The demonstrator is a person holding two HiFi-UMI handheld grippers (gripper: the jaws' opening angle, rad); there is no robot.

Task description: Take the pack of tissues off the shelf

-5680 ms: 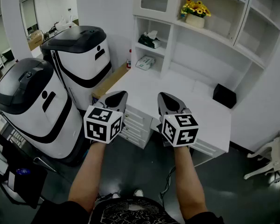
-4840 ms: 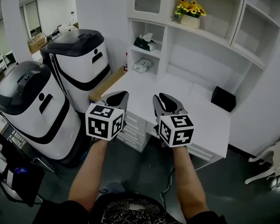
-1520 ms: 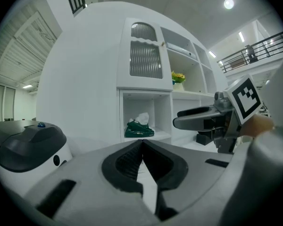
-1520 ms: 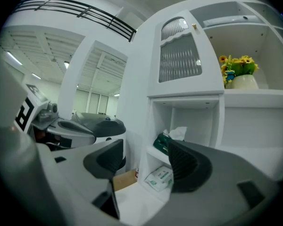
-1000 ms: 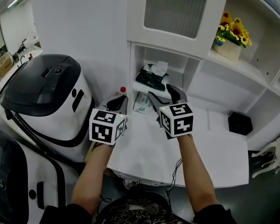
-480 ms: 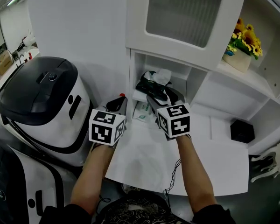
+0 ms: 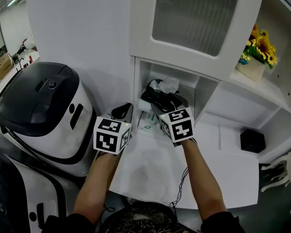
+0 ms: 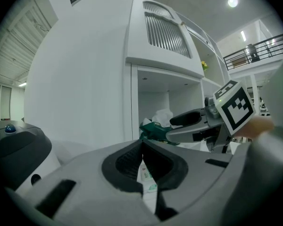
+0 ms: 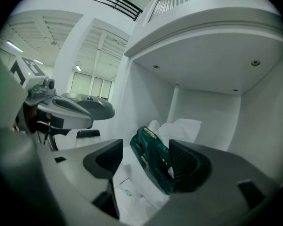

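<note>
Now the dark green soft pack of tissues lies inside the white open shelf cubby, between the spread jaws of the right gripper, unclamped. The left gripper, jaws together on nothing, hangs just outside the cubby's lower left.

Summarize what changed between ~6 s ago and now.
The person walked up to the shelving. The right gripper moved forward into the cubby. Its fingers now stand apart on either side of the green tissue pack, not closed on it yet. Unchanged: the pack still sits on its shelf, and the left gripper stays shut and empty, lower than the right one.
</note>
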